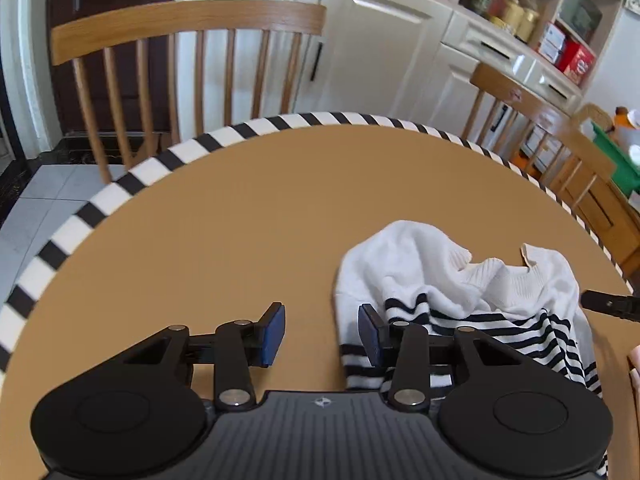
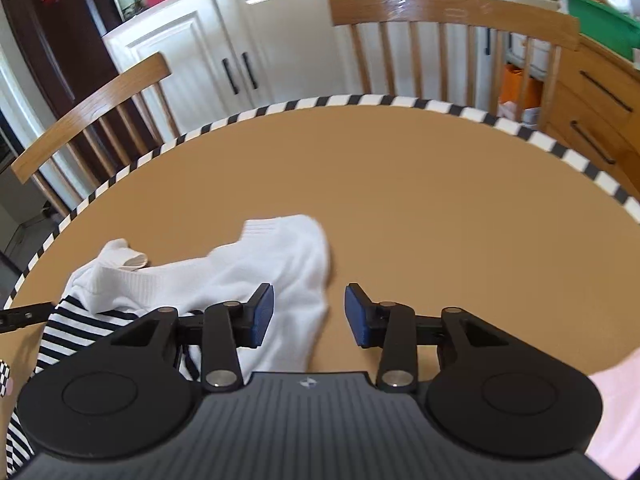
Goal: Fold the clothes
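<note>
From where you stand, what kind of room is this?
Most likely a home dining room or kitchen: wooden chairs round a table, white cupboards, and shelves of jars and tins.

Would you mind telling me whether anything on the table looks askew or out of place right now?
Only the sweater itself: the white and black-striped knit lies crumpled in a heap on the table, one sleeve flung out sideways, not yet folded. The left gripper and right gripper are both open, holding nothing. No spill or damage shows.
</note>
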